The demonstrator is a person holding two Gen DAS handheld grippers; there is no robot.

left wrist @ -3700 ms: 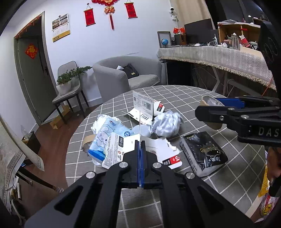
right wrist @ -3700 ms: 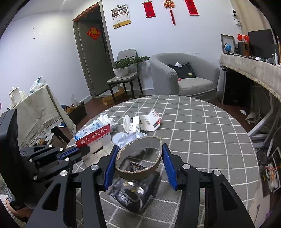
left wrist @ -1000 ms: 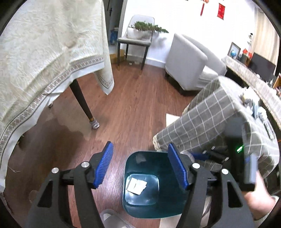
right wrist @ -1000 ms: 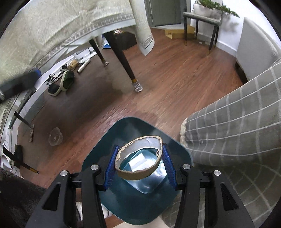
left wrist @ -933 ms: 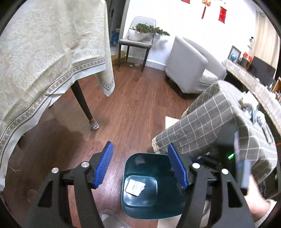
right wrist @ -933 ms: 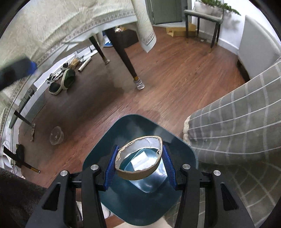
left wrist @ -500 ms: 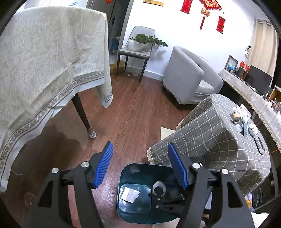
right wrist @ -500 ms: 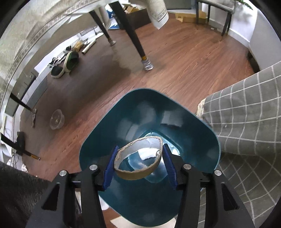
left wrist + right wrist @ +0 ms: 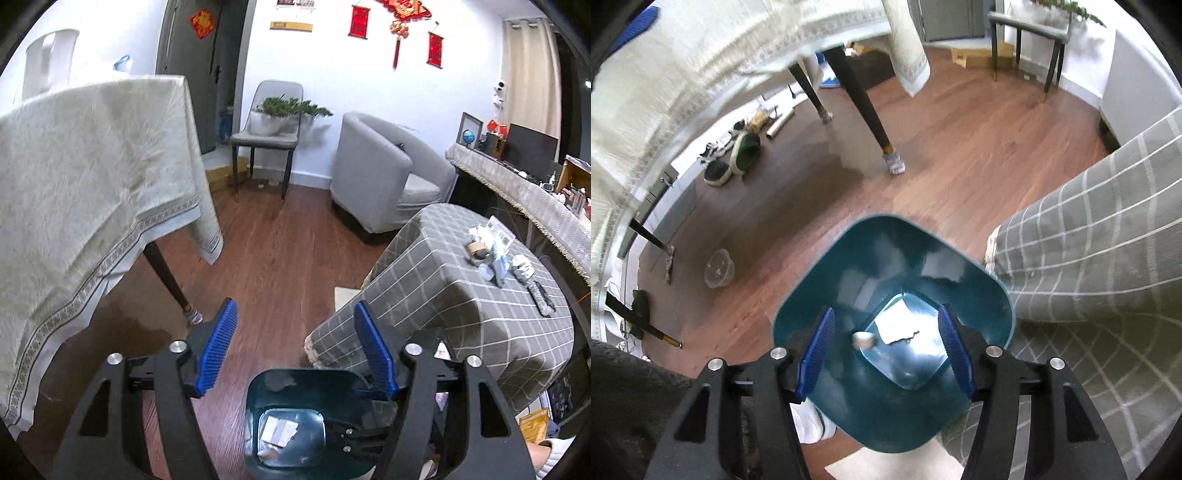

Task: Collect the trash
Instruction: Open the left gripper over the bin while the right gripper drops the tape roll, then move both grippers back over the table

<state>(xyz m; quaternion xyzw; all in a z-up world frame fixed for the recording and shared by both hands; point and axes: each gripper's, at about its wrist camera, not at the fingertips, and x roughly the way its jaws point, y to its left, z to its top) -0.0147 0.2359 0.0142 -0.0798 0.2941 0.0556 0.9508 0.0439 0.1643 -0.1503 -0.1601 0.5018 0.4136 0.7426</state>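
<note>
Right claw (image 9: pixel 886 350) spread and empty, jaws just opened, straight above the teal bin (image 9: pixel 827 295); tape ring (image 9: pixel 863 339) on the bin's floor beside white paper (image 9: pixel 897 325). Left claw (image 9: pixel 295 347) spread, empty, above the bin, nearer the remaining trash (image 9: pixel 495 254) up on the checked desk (image 9: pixel 443 295).

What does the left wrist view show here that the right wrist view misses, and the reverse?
Only the left wrist view shows the checked table's top with leftover trash, plus the armchair. Only the right wrist view shows the shoes under the cream-clothed table. Both show the teal bin holding white paper and a tape core, and empty open claws: left claw, right claw.
</note>
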